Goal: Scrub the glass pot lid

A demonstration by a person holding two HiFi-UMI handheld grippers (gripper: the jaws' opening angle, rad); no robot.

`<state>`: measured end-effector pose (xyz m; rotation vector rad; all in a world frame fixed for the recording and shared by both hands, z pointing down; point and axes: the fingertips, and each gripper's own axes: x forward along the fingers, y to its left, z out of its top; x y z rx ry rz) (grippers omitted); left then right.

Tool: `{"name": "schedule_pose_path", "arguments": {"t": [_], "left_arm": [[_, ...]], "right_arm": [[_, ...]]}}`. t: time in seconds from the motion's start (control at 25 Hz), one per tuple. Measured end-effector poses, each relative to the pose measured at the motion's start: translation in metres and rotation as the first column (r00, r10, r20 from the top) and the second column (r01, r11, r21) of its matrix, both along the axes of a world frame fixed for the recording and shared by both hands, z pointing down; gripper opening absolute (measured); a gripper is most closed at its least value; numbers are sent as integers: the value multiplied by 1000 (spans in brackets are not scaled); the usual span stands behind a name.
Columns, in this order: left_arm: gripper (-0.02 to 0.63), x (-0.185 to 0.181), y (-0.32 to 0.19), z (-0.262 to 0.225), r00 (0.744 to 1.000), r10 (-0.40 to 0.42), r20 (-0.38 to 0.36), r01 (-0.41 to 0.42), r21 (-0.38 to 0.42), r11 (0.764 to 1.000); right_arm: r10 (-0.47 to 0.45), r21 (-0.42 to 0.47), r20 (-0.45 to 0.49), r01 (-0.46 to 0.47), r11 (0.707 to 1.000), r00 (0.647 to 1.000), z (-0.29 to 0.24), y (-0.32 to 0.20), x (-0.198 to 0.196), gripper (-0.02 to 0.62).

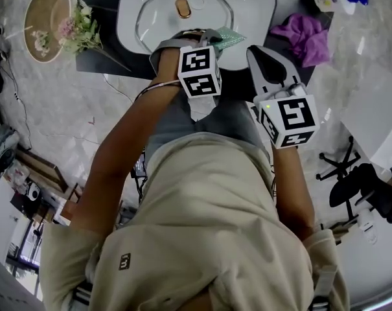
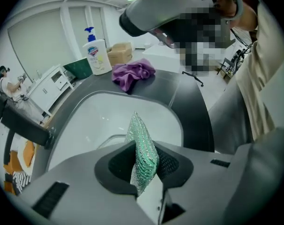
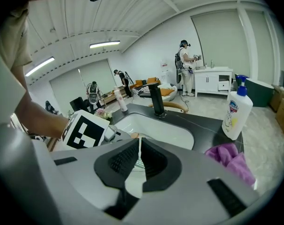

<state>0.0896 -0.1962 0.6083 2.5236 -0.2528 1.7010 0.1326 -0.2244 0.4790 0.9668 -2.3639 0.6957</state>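
Observation:
The glass pot lid (image 1: 183, 11) with a bronze knob lies in the white sink (image 1: 257, 8). My left gripper (image 1: 216, 39) hovers over the sink's near rim, shut on a green mesh scrub sponge (image 2: 142, 153) that stands upright between the jaws. The sponge (image 1: 233, 37) pokes out to the right of that gripper in the head view. A curved edge of the lid (image 2: 108, 139) shows just beyond the sponge. My right gripper (image 1: 259, 52) is held beside the left one, above the dark counter; its jaws (image 3: 138, 161) are shut with nothing in them.
A purple cloth (image 1: 306, 36) lies on the dark counter right of the sink, with a pump soap bottle (image 3: 235, 114) near it. A black faucet (image 3: 157, 100) stands at the sink's far side. Flowers (image 1: 79, 32) and a round tray (image 1: 45, 15) sit at the left.

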Motion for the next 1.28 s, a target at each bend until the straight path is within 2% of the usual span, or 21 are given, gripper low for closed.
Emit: {"name": "schedule_pose_path", "arguments": {"t": [0.2,0.48,0.64,0.8,1.04,1.12,1.28], "left_arm": [[97,7,-2,2,999,39,5,-39,12,999],[97,-33,-13,0,999,-19,32,17,53,998],[97,-82,-17,-3,993,-94,69,89,77,993],[95,-148,-15,-3,977,-170,129,159,91,983],[95,-249,-11,7,921,-297,252,279,106,955],[95,-267,-10,6,909,-319,268,301,107,948],[95,-271,-9,7,909,-316,273,297,109,949]], "right_arm": [[17,-1,-1,-17,1000,1000,1,-2,10,29],[3,-3,-8,-3,1000,1000,4,-3,1,29],[-30,-1,-10,30,1000,1000,4,-3,-14,29],[-72,1,-10,72,997,997,4,0,-33,29],[-109,-6,-17,109,994,994,6,6,-54,29],[-114,-10,-19,114,993,993,8,8,-57,29],[-112,-14,-23,111,994,993,11,8,-56,29]]}}
